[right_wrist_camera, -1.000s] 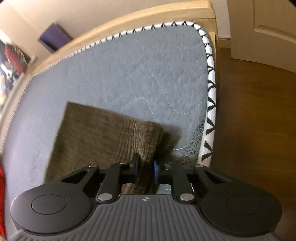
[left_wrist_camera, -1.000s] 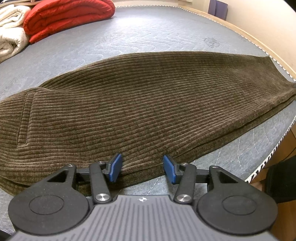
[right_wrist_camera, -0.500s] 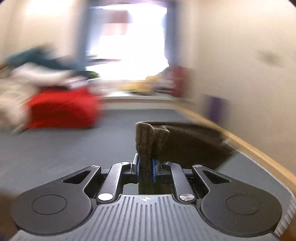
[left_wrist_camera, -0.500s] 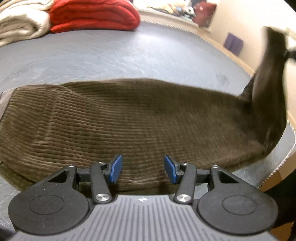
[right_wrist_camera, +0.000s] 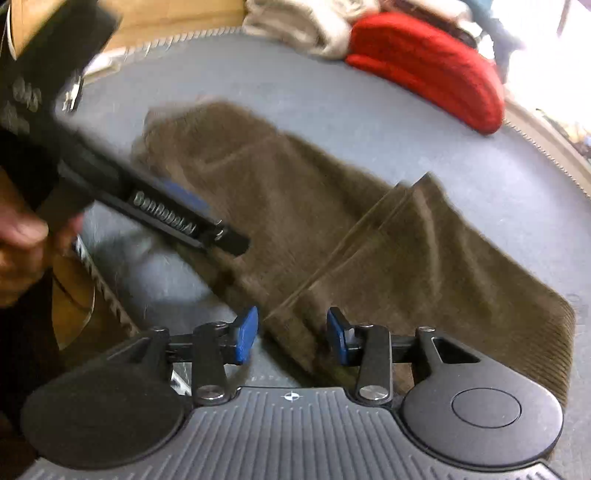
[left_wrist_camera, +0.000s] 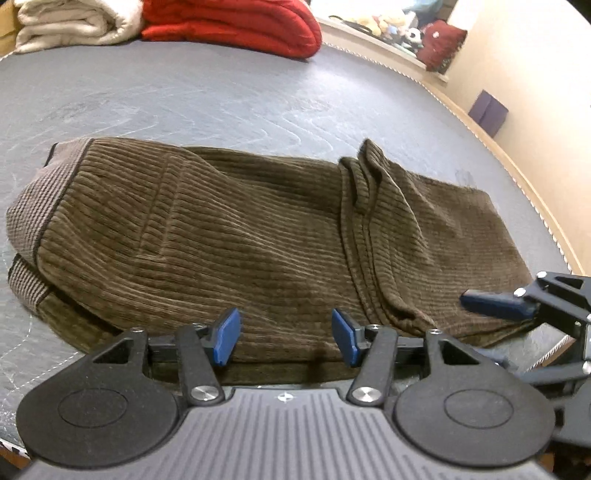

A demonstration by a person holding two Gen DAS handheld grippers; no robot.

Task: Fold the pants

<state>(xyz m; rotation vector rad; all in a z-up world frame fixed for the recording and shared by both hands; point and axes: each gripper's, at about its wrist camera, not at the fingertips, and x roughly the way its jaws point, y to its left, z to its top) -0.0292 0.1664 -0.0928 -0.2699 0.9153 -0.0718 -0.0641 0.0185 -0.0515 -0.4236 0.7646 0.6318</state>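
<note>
**Pants folded over on the mattress, both grippers apart**

Pants [left_wrist_camera: 229,236] of brown corduroy lie across the near part of a grey quilted mattress [left_wrist_camera: 221,96], with the leg end doubled back over the body so that the cuffs [left_wrist_camera: 365,206] form a raised ridge across the middle. The ribbed waistband [left_wrist_camera: 37,206] sits at the left end in the left wrist view. The fold edge on the right comes close to the mattress's piped border, beyond which runs a wooden bed frame [left_wrist_camera: 517,162]. Behind the pants the mattress is bare for a wide stretch, up to a red blanket [left_wrist_camera: 236,22] and a cream blanket [left_wrist_camera: 74,22] stacked at the far side.

The left gripper [left_wrist_camera: 284,336] hovers over the near edge of the pants, its jaws opening, moderately wide, with cloth below them but nothing pressed between the blue pads. The right gripper [right_wrist_camera: 291,334] sits at the near edge beside the cuff ridge; its jaws are opening and the pads stand clear of the cloth, which lies under and between them. In the right wrist view a hand [right_wrist_camera: 22,251] holds the left gripper over the near-left corner, though that view is blurred.
</note>
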